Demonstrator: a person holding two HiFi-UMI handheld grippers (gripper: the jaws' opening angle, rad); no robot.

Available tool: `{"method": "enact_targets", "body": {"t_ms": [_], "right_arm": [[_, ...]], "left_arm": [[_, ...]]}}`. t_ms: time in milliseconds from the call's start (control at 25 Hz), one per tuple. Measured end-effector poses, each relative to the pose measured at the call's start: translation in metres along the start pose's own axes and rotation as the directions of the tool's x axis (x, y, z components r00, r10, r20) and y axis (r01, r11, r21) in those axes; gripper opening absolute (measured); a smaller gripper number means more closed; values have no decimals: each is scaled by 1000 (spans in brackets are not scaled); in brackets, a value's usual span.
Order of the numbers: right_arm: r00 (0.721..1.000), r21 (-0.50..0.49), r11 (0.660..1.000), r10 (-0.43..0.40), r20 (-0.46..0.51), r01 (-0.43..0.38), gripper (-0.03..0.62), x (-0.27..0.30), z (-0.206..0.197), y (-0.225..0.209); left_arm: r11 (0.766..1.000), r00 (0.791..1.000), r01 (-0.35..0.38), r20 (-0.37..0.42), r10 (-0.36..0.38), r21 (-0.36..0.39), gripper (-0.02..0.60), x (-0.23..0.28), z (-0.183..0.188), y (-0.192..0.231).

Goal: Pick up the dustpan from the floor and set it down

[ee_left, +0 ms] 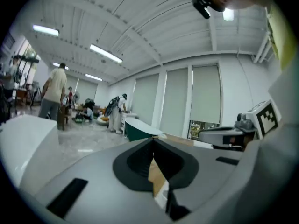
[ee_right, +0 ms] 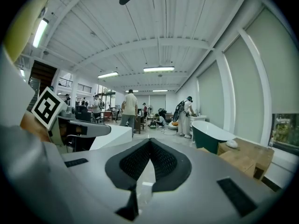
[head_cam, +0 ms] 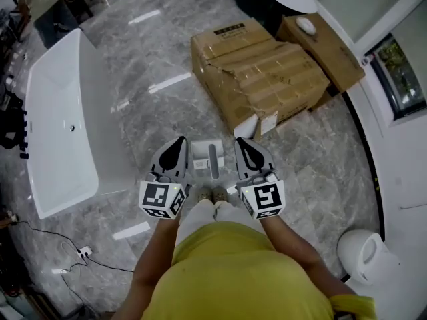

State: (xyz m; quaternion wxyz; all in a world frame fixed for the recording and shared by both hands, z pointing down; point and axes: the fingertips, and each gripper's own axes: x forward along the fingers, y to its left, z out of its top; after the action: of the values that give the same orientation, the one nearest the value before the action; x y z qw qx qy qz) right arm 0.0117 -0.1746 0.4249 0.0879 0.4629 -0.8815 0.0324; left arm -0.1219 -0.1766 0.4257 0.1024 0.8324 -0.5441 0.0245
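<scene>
The left gripper (head_cam: 179, 141) and the right gripper (head_cam: 241, 141) are hovering side by side above the grey marble floor (head_cam: 313, 179). Each is pressing its jaws tip to tip and gripping nothing. The white dustpan (head_cam: 205, 157) is lying untouched on the floor between them, just ahead of the person's feet (head_cam: 212, 195), near a cardboard box (head_cam: 267, 79).

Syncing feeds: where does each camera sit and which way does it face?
Head view: on the head, steeply down at floor and dustpan; shows shirt, forearms, left gripper, right gripper.
Left gripper view: on that gripper, level across the hall; shows its shut jaws, the right gripper.
Right gripper view: likewise; shows its shut jaws, the left gripper.
Both gripper views share the green bathtub.
</scene>
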Motion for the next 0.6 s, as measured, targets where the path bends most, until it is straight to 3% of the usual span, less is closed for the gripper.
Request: {"method": "enact_targets", "body": {"t_ms": [240,440,600], "right_arm": [[986,-57,997,-46,160,56,11,-10,79,-19],[963,-85,992,-72,261,97,11,-25,129,-29],[962,-80,992,-76,263,101,11,-26,136,-34]], "left_arm": [[972,977,-137,187,101,189,3,-21,98,-10],[960,966,-177,224,127,219,3,-30,133,-20],[951,955,-193,268,126,242,3,-30,148,-22]]}}
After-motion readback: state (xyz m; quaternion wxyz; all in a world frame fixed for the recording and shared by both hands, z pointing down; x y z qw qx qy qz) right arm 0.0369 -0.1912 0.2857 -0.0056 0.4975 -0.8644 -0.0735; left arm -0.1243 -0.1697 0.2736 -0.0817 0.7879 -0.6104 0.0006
